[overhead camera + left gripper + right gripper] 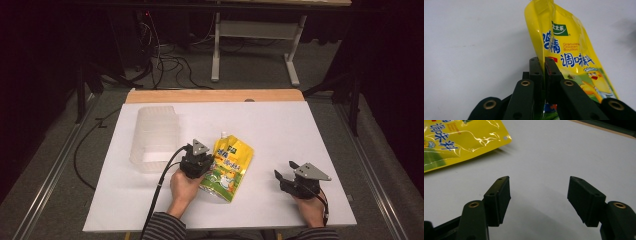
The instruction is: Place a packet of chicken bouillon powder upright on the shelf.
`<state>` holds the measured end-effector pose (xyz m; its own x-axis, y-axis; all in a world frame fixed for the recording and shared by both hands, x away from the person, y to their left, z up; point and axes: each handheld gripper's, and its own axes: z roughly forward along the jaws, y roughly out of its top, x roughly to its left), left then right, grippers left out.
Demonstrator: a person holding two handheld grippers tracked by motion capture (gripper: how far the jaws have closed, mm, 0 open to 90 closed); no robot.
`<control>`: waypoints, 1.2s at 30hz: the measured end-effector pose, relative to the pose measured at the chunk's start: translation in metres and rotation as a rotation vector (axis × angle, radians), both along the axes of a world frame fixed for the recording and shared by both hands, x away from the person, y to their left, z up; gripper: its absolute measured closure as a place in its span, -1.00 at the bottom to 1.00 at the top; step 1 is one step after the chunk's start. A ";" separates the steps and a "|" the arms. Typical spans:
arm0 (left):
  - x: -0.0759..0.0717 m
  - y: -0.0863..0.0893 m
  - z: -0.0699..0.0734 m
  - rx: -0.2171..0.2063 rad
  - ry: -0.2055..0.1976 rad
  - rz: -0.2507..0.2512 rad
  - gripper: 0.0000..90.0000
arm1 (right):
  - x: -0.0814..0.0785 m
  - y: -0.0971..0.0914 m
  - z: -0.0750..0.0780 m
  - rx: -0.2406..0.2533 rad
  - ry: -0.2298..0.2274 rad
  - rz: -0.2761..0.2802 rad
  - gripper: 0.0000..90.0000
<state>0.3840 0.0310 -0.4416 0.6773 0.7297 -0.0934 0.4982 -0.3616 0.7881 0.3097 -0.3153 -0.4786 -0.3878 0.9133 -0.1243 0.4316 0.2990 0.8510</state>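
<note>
A yellow bouillon pouch [228,166] with a white spout lies near the middle of the white table [280,130]. My left gripper [202,162] is shut on the pouch's left edge. In the left gripper view its jaws pinch the edge of the pouch [571,52], which is tilted up off the table. My right gripper [285,176] rests near the front right of the table, open and holding nothing. In the right gripper view the fingers [499,197] stand wide apart, and a corner of the pouch [461,142] lies at the upper left.
A clear plastic bin [154,137] stands on the table's left side, just beyond my left gripper. A wooden strip [215,95] runs along the table's far edge. Cables [165,60] and a metal table frame [255,35] occupy the floor behind.
</note>
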 end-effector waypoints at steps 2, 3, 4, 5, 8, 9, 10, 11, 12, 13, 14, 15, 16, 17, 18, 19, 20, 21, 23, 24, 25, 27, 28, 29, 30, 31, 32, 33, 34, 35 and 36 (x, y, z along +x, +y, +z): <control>-0.002 0.001 0.003 -0.009 -0.006 -0.001 0.92 | 0.000 0.000 0.000 0.000 0.000 0.000 -0.21; -0.004 0.003 0.005 -0.022 -0.011 -0.006 0.92 | 0.000 0.000 0.000 0.000 0.000 -0.001 -0.21; -0.005 0.005 0.007 -0.034 -0.016 -0.008 0.92 | 0.000 0.000 0.000 0.000 0.000 -0.001 -0.21; -0.008 0.008 0.012 -0.057 -0.024 -0.013 0.92 | 0.000 0.000 0.000 -0.001 0.000 -0.001 -0.21; -0.011 0.012 0.018 -0.081 -0.033 -0.022 0.93 | 0.000 0.000 0.000 0.000 -0.002 0.003 -0.21; -0.012 0.013 0.019 -0.088 -0.035 -0.024 0.93 | 0.000 0.000 0.000 0.001 -0.002 0.002 -0.21; -0.014 0.015 0.021 -0.098 -0.041 -0.023 0.93 | 0.000 0.000 0.000 0.000 -0.004 0.005 -0.21; -0.016 0.016 0.023 -0.104 -0.051 -0.021 0.93 | 0.000 0.000 0.000 0.000 -0.004 0.005 -0.21; -0.017 0.018 0.025 -0.106 -0.056 -0.020 0.93 | 0.000 0.000 0.000 -0.001 -0.002 0.003 -0.21; -0.019 0.020 0.027 -0.110 -0.060 -0.021 0.93 | 0.000 0.000 0.000 -0.002 -0.003 0.003 -0.21; -0.021 0.023 0.029 -0.118 -0.059 -0.020 0.93 | 0.000 0.000 0.000 0.000 -0.003 0.003 -0.21; -0.021 0.025 0.031 -0.120 -0.062 -0.018 0.93 | 0.000 0.000 0.000 -0.001 -0.004 0.004 -0.21; -0.021 0.025 0.031 -0.120 -0.062 -0.018 0.93 | 0.000 0.000 0.000 -0.001 -0.004 0.004 -0.21; -0.022 0.027 0.032 -0.121 -0.065 -0.014 0.93 | 0.001 0.000 0.000 -0.001 -0.004 0.005 -0.21; -0.023 0.029 0.033 -0.124 -0.069 -0.011 0.93 | 0.001 0.000 0.000 -0.001 -0.002 0.004 -0.21; -0.024 0.031 0.035 -0.127 -0.073 -0.010 0.93 | 0.001 0.000 0.000 -0.002 -0.002 0.004 -0.21; -0.025 0.033 0.036 -0.131 -0.076 -0.009 0.94 | 0.001 0.000 0.000 -0.002 -0.004 0.005 -0.21; -0.026 0.034 0.038 -0.139 -0.080 -0.006 0.94 | 0.000 0.000 0.000 -0.001 -0.003 0.004 -0.21; -0.027 0.038 0.040 -0.144 -0.085 -0.002 0.94 | 0.001 0.000 0.000 -0.001 -0.003 0.005 -0.21; -0.028 0.041 0.041 -0.145 -0.087 -0.001 0.94 | 0.001 0.000 0.000 -0.001 -0.003 0.006 -0.21; -0.028 0.042 0.042 -0.144 -0.089 0.000 0.94 | 0.000 0.000 0.000 -0.003 -0.003 0.004 -0.21; -0.029 0.045 0.043 -0.147 -0.093 0.005 0.94 | 0.000 0.000 0.000 -0.002 -0.001 0.001 -0.21; -0.030 0.047 0.044 -0.149 -0.095 0.007 0.95 | 0.001 0.000 0.000 0.000 -0.002 0.004 -0.21; -0.031 0.048 0.045 -0.151 -0.097 0.009 0.95 | 0.001 0.000 0.000 0.000 -0.002 0.004 -0.21; -0.031 0.050 0.046 -0.151 -0.098 0.010 0.95 | 0.001 0.000 0.000 -0.005 0.000 0.005 -0.21; -0.032 0.051 0.047 -0.153 -0.099 0.010 0.95 | 0.001 0.000 0.000 -0.005 0.000 0.005 -0.21; -0.032 0.053 0.048 -0.156 -0.098 0.010 0.95 | 0.001 0.000 0.000 -0.007 0.000 0.004 -0.21; -0.032 0.055 0.049 -0.156 -0.099 0.013 0.95 | 0.001 0.000 0.000 -0.005 -0.001 0.005 -0.21; -0.031 0.057 0.050 -0.158 -0.098 0.015 0.95 | 0.001 0.000 0.000 0.000 -0.003 0.005 -0.21; -0.031 0.059 0.051 -0.166 -0.098 0.018 0.96 | 0.000 0.000 0.000 0.001 0.001 0.001 -0.21; -0.031 0.061 0.052 -0.169 -0.099 0.020 0.96 | 0.000 0.000 0.000 0.002 0.001 0.001 -0.21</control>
<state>0.3526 0.0920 -0.3891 0.6747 0.7229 -0.1493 0.4210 -0.2107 0.8822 0.3100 -0.3153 -0.4787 -0.3892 0.9130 -0.1222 0.4321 0.2981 0.8511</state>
